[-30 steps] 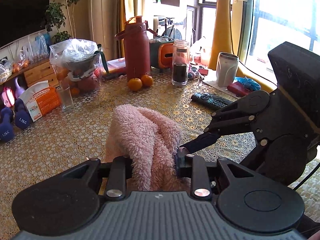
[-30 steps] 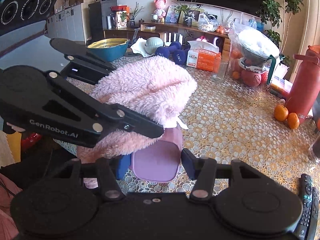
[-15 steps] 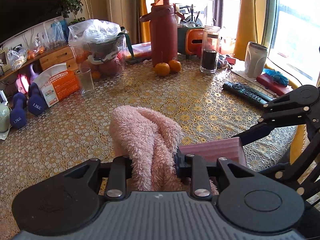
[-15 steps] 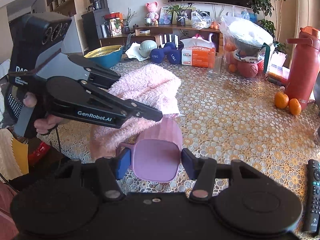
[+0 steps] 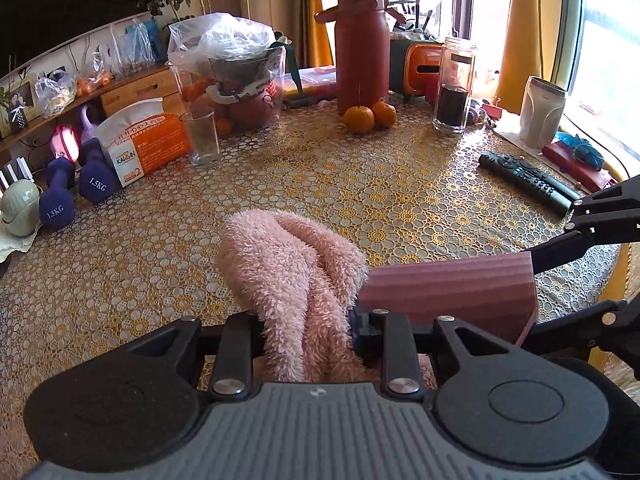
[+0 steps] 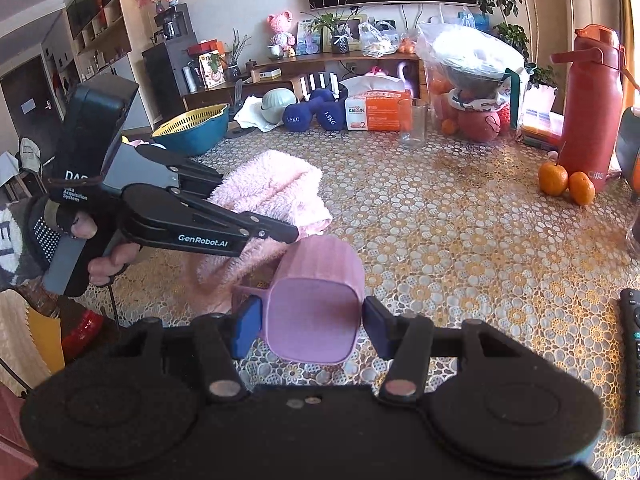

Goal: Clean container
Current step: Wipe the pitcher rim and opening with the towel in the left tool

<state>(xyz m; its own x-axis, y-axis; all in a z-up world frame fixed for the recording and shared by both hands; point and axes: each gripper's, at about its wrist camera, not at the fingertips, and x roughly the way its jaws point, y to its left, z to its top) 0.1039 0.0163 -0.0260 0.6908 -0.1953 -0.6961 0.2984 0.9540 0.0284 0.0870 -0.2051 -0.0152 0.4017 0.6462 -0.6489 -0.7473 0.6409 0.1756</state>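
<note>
Two grippers are at work over the table; the right gripper (image 6: pixel 310 322) clamps a ribbed pink container (image 6: pixel 314 300) by its sides, the closed base turned toward the right wrist camera, the container lying sideways above the patterned tablecloth (image 6: pixel 460 240); the left gripper (image 5: pixel 308 324) is closed on a fluffy pink cloth (image 5: pixel 288 272), which bulges up between its fingers. A second ago the cloth covered the container's far end and the left gripper's jaws lay close across it; now the cloth has drawn back, hanging just left of the container's far end in the right view. In the left view the container (image 5: pixel 452 292) has come into sight, where a second ago the right gripper filled that side. Only the right view shows a hand (image 6: pixel 100 248) around the left gripper's handle, a yellow colander in a blue bowl (image 6: pixel 192 128) and the shelf beyond; only the left view shows the window, a glass jar (image 5: pixel 454 88) with dark contents and a grey cup (image 5: pixel 542 112); both show the red flask (image 5: pixel 362 44), two oranges (image 5: pixel 370 118), the remote (image 5: pixel 528 182) and the dumbbells (image 5: pixel 76 188).
</note>
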